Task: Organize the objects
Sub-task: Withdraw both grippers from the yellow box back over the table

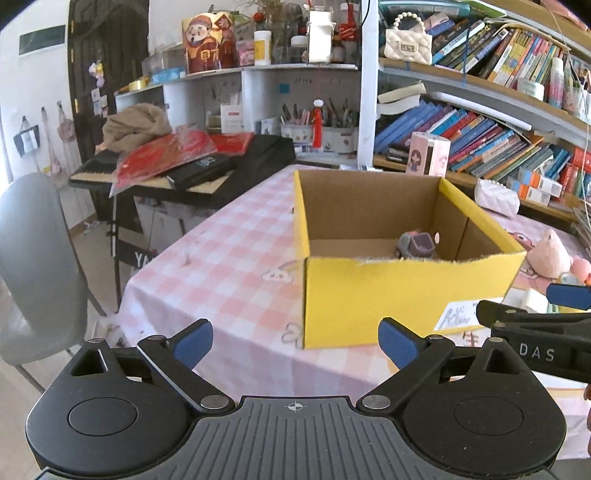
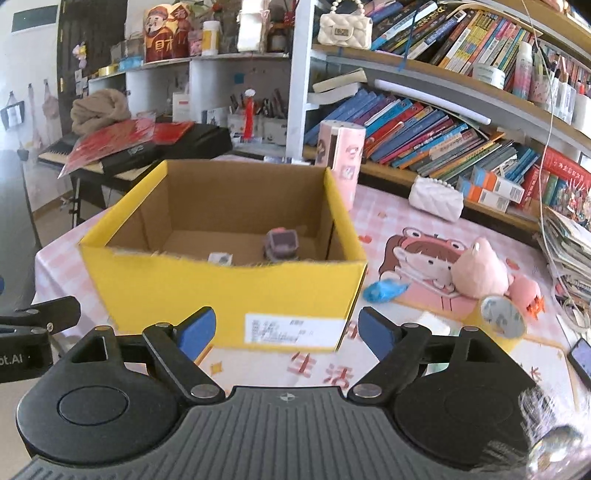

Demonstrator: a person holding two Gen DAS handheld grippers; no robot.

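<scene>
– Jaws?
– Left gripper and right gripper both gape wide, holding nothing.
– And the box?
– The yellow box stands just beyond both, on the checked table. A purple toy lies inside it, a pink plush to its right.

Beyond the jaws and off to their left we see a black keyboard on a stand, with red sheets and a bundled tan cloth lying on it. Nearer on that side stands a grey chair. Straight ahead, past the jaws, white shelves hold jars and a pen holder. To the right of the jaws, slanting books fill a wooden bookcase, a cream quilted handbag sits above them, and what may be a phone lies at the far right edge.
</scene>
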